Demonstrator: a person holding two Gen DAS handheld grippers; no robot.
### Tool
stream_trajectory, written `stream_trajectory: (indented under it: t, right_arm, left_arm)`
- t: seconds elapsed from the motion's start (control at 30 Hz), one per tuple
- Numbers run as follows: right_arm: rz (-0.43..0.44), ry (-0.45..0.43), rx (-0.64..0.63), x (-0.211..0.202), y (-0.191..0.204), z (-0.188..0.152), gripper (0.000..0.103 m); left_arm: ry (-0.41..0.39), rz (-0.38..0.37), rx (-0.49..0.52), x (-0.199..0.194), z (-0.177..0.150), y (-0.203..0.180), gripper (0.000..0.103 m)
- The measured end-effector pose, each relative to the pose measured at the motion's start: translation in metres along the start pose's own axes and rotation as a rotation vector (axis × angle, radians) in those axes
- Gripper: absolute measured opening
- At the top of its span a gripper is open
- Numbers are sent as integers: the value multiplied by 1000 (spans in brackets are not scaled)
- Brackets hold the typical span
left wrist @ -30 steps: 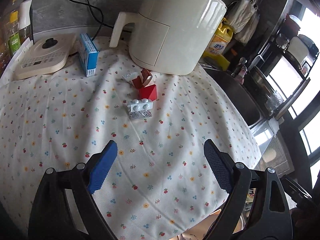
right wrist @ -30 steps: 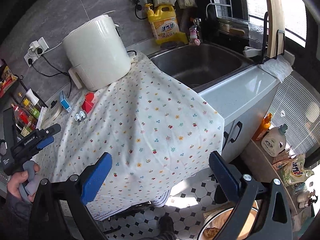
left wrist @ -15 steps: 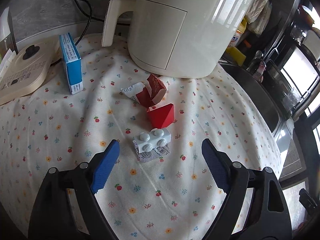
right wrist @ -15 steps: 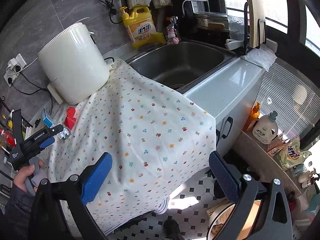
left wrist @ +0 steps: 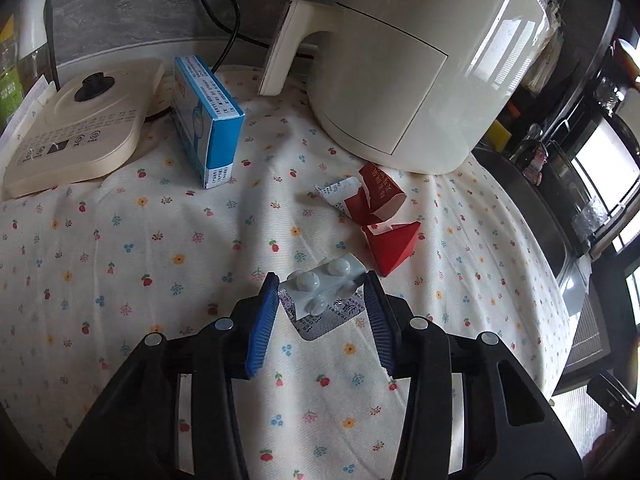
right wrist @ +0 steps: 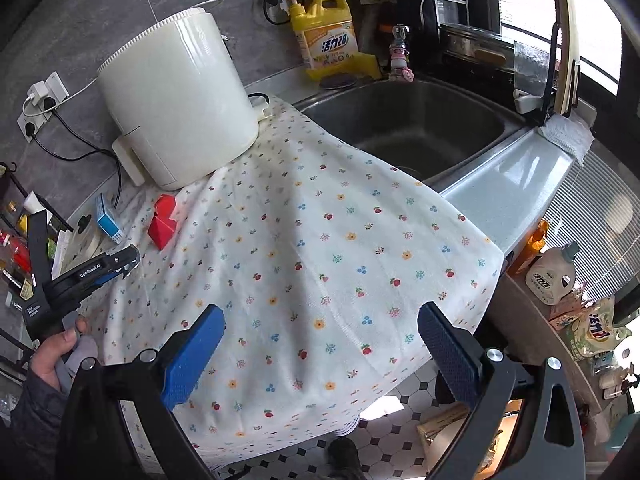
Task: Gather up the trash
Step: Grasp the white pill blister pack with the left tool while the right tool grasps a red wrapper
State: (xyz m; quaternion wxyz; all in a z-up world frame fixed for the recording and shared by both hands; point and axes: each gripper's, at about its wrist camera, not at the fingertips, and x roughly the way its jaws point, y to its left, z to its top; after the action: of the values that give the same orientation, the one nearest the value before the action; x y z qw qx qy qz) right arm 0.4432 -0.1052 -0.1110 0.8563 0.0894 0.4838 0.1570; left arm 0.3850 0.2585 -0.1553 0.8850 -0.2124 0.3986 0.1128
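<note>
— On the flowered cloth (left wrist: 120,240), what lies in front of the left gripper (left wrist: 320,292)?
— A pill pack (left wrist: 322,292), silver foil with white bubbles. It sits between the two blue pads (left wrist: 262,320), flat on the cloth. The jaws are closing around it. The right pad looks to be touching the pack's edge; the left one is just beside it, and I cannot tell whether it presses yet.
— And the other trash?
— Just beyond the pack lies a red folded paper piece (left wrist: 394,246), and behind that a torn red and white wrapper (left wrist: 360,196), near the foot of the big cream air fryer (left wrist: 400,64). The two red pieces touch or nearly touch each other.
— Anything else on the cloth?
— A blue and white box (left wrist: 208,120) stands on its long edge to the left of the air fryer's handle. Beside it is a cream kettle base (left wrist: 76,128) with a black knob in the middle.
— What about the right gripper (right wrist: 320,352)?
— Its jaws stand wide apart with nothing between them. It hangs over the near edge of the cloth where it drapes off the counter. From that view the left gripper shows at the far left, held by a hand (right wrist: 56,352) in a dark sleeve.
— And further back?
— A steel sink (right wrist: 408,128) lies to the right of the cloth, with a yellow bottle (right wrist: 326,38) behind it against the wall.
</note>
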Motion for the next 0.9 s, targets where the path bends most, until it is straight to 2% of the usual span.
stream_trajectory:
  t: [0.37,0.57,0.73,0.9]
  right_arm:
    - [117,33,-139,44,75,24,95]
    - [175,44,-220,70,124,38,94]
    - [209,66,-272,91,160,50,89]
    - [213,105,-320,120,187,58,73]
  left_arm:
    - [-58,126,-153,-51,-13,96,44]
    - [-68,186,-228,-72,-26,136,44]
    - [-80,207,-269,-83,-32,157,44]
    - [-88,200,-283,-86,-35,162,44]
